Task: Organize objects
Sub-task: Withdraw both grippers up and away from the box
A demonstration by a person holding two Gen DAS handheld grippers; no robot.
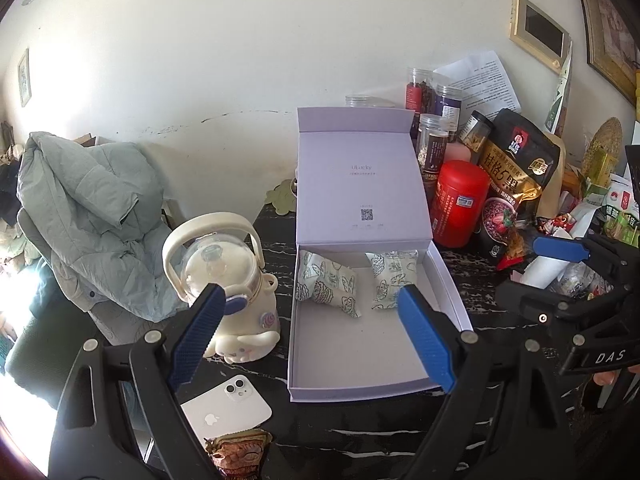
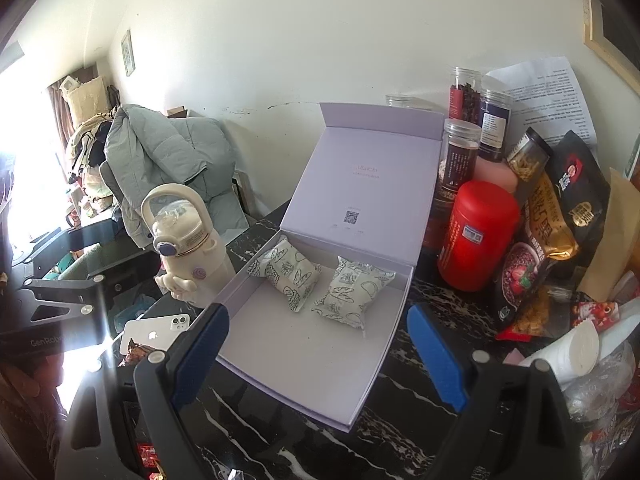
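1. Blue-padded fingers of the left hand-held gripper (image 1: 308, 320) are standing wide apart with nothing between them, hovering over the near half of the open lilac box (image 1: 452, 280)
2. Matching fingers of the right hand-held gripper (image 2: 320, 344) are likewise spread and carrying nothing, hanging above the box's near rim
3. Two patterned pouches (image 2: 286, 272) (image 2: 354, 292) are already lying side by side at the back of the box, so a placing step looks finished and a fresh pick is probably coming
4. Reaching next is likely calling for a loose snack, perhaps the brown wrapper (image 1: 238, 454) beside the white phone (image 1: 226, 404)
5. Crowding the counter (image 2: 424, 356) are the cream bottle (image 1: 236, 292) on the left and the red canister (image 2: 474, 236) on the right, leaving free room mostly over the box's bare front floor
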